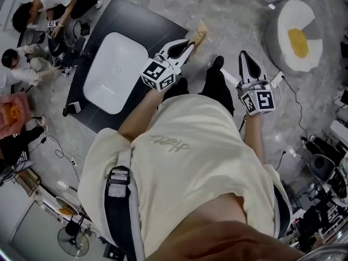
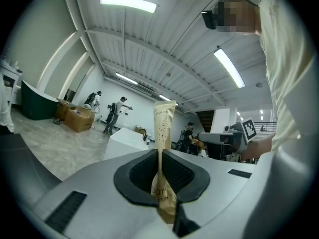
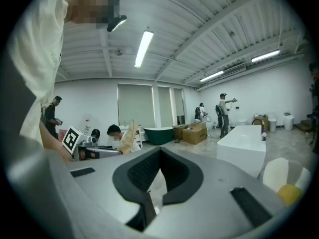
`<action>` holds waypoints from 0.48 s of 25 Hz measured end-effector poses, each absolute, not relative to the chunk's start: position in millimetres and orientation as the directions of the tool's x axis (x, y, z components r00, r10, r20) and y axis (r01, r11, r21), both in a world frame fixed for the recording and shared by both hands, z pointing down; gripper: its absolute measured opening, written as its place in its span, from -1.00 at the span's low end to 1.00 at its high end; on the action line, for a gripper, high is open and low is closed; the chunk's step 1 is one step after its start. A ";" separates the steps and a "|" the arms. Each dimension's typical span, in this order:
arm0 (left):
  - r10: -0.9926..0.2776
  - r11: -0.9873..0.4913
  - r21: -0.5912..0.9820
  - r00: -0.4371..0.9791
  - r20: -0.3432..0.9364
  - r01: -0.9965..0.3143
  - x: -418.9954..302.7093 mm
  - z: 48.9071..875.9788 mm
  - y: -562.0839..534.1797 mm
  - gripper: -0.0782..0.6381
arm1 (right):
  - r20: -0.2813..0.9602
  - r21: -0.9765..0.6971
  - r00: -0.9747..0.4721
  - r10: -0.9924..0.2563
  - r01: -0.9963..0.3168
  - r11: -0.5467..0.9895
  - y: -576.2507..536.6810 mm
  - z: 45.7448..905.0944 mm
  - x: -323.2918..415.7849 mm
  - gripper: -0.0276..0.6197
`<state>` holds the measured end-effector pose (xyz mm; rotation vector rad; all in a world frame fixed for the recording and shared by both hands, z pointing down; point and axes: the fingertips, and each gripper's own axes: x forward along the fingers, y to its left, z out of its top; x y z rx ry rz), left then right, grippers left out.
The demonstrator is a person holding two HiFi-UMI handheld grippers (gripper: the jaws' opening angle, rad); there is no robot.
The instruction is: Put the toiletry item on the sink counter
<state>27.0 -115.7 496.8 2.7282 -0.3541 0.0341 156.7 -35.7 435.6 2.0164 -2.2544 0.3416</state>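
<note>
Head view: the person's torso blocks most of the lower frame and hides both forearms past the elbows. The left gripper (image 1: 190, 43) is clamped on a tan pouch (image 1: 199, 34), of which only the top end shows past the jaw tips. The pouch is just beside the right edge of the dark sink counter (image 1: 136, 20), not on it; its height above the floor can't be judged. The white basin (image 1: 114, 72) sits in the counter. The right gripper (image 1: 243, 55) is pressed together, over the grey marbled floor (image 1: 234, 10). An egg-shaped cushion (image 1: 298, 37) is at top right, and people (image 1: 32, 15) are cut off at the left edge.

Left gripper view: the jaws pinch the pouch (image 2: 163, 133) upright. Its print is cut off by the pads and unreadable. The right gripper's marker cube (image 2: 249, 129) is at the right. This is an open hall with a ribbed ceiling, strip lights, and cardboard boxes (image 2: 77, 118) far left.

Right gripper view: the jaws meet at the tips with nothing between them, and floor shows through the gap below. The pouch (image 3: 127, 137) is small at the left. Behind it is a green tub (image 3: 159, 133), and a white tub (image 3: 244, 148) stands at the right.
</note>
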 end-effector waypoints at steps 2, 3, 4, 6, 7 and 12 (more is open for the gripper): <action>-0.292 -0.876 0.375 0.952 0.091 -0.304 31.8 501.8 -131.8 -0.70 | 0.212 -0.109 -0.178 -0.961 -0.981 0.157 -59.2 440.8 165.7 -0.93; -0.323 -0.864 0.374 0.941 0.100 -0.337 34.3 504.1 -141.7 -0.70 | 0.211 -0.106 -0.214 -0.954 -0.975 0.196 -71.8 443.8 169.4 -0.93; -0.358 -0.850 0.372 0.927 0.109 -0.372 36.2 506.2 -152.9 -0.70 | 0.210 -0.100 -0.253 -0.944 -0.967 0.236 -84.5 447.1 173.0 -0.93; -0.432 -0.814 0.372 0.893 0.129 -0.447 40.0 509.3 -175.8 -0.70 | 0.208 -0.101 -0.328 -0.922 -0.944 0.313 -108.8 451.8 182.4 -0.93; -0.467 -0.793 0.373 0.874 0.135 -0.482 43.1 509.4 -186.2 -0.70 | 0.202 -0.106 -0.363 -0.909 -0.931 0.349 -120.7 451.6 189.6 -0.93; -0.627 -0.692 0.345 0.765 0.150 -0.634 52.8 495.1 -224.3 -0.70 | 0.174 -0.145 -0.524 -0.834 -0.851 0.505 -177.0 452.9 225.6 -0.93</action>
